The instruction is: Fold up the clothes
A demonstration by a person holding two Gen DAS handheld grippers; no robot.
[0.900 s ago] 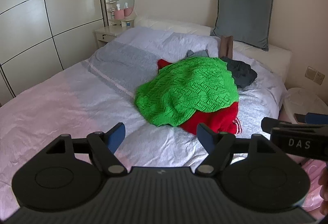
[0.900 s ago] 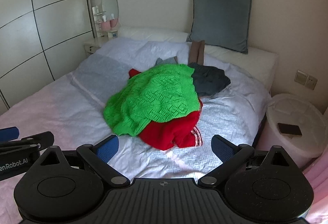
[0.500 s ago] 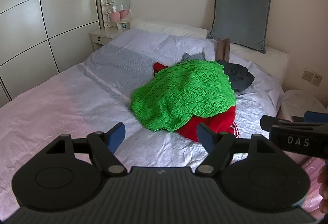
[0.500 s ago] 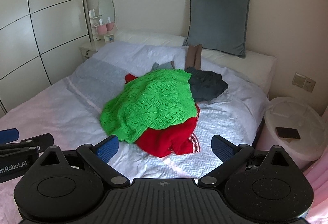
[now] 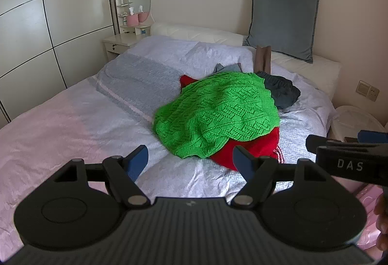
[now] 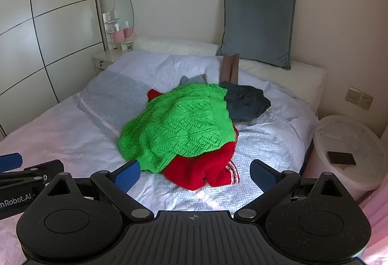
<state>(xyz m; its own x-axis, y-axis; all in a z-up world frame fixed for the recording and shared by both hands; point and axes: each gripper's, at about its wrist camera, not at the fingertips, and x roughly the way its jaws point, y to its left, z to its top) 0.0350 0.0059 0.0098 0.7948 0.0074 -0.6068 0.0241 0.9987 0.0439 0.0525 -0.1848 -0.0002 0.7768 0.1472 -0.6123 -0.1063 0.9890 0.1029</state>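
Note:
A pile of clothes lies in the middle of the bed point(image 5: 60, 124). A green knitted sweater point(image 5: 218, 112) point(image 6: 179, 124) is on top, over a red garment point(image 5: 252, 146) point(image 6: 201, 168). A dark grey garment point(image 5: 281, 90) point(image 6: 245, 102) and a brown one point(image 5: 263, 58) point(image 6: 230, 67) lie behind. My left gripper point(image 5: 190, 160) is open and empty, above the bed short of the pile. My right gripper point(image 6: 195, 174) is open and empty, just before the red garment. Each gripper shows at the edge of the other's view.
A grey cushion point(image 6: 258, 27) leans on the wall behind white pillows. A nightstand point(image 5: 118, 43) with a mirror and pink cups stands at the far left beside a wardrobe point(image 5: 48, 22). A white round bin point(image 6: 351, 151) with a phone point(image 6: 342, 158) on it stands right of the bed.
Both grippers have tilted and shifted slightly, so the pile sits a little higher and further off in the views. Their jaws have stayed open.

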